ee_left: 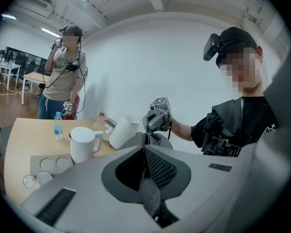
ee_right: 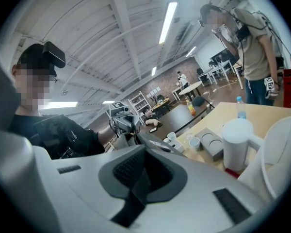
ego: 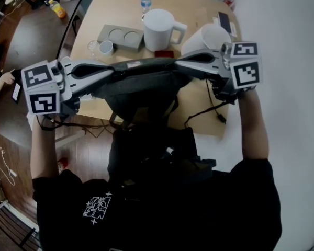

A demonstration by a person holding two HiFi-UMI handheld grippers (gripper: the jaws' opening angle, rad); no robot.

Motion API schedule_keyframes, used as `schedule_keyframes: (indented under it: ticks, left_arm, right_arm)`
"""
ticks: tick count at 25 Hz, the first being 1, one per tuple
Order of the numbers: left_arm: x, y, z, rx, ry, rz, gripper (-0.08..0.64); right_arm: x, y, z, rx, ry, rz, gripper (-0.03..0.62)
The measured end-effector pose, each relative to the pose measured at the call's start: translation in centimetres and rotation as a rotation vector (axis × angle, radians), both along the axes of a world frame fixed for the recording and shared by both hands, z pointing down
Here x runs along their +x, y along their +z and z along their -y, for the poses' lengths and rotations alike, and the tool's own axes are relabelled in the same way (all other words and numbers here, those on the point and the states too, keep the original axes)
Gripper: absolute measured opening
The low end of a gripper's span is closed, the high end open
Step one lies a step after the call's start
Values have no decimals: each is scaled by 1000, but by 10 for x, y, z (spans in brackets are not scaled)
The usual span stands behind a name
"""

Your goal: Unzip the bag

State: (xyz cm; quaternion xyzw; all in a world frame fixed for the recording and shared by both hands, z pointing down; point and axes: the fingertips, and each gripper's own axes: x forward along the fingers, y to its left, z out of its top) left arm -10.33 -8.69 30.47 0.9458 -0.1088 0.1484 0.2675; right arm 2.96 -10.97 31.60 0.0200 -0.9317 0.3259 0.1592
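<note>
at the centre of the head view, just above the near edge of the table, the bag hangs in the air between the two tools, its dark grey body sagging toward the person's chest. the left gripper comes in from the left of the frame and the right gripper from the right, and their tips meet the bag's top edge close to each other. in the left gripper view the jaws are pressed together on a grey fold of the bag, with the right gripper in sight just beyond it. in the right gripper view the jaws pinch a dark strap or tab of the bag; whether that is the zip pull is too hard to tell. the zip itself shows in no view, so how far it is open cannot be read. to do this step well, it looks best to use one grip as an anchor that holds the cloth taut beside the zip line, and to draw the other away along that line, not upward, so the teeth part cleanly. both grips sit near the jaw tips, so a sharp tug might slip the cloth out. a steady pull with the bag stretched flat between them seems safer, and letting the bag rest on the table may take its weight off the pinch.
</note>
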Motion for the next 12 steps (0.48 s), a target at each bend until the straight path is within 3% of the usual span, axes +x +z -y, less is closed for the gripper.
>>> schedule_keyframes:
  ticks: [12]
  left_arm:
    - [-15, 2, -2, -12, -40, -21, 6]
  right_arm:
    - [8, 1, 2, -1, 35, 9, 6]
